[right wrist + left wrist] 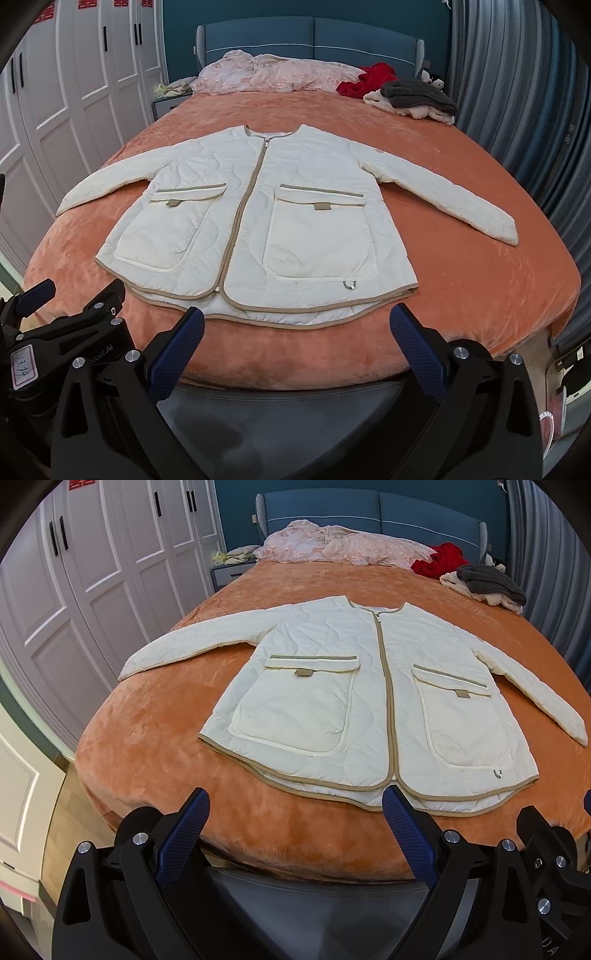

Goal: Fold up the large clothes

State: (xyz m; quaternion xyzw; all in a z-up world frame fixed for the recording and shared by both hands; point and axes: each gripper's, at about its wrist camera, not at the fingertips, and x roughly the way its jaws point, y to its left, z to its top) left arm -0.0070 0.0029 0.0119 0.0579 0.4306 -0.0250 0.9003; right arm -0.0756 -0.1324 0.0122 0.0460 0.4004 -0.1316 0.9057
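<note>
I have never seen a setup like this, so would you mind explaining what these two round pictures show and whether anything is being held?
There is no robot here: a person carries a pair of hand-held tongs in each hand, and each has a wide-angle camera looking forward along its two fingers. That lens makes the pictures round and bent.

One picture comes from the left tongs, the other from the right tongs. The blue pads at the bottom of each are their fingers. Both stand wide open and hold nothing.

Ahead is a bed with an orange blanket. A cream quilted jacket lies spread flat on it, zipped, sleeves out. Near the headboard sit a pink quilt, a red garment and a grey one. Folding has not begun.
</note>
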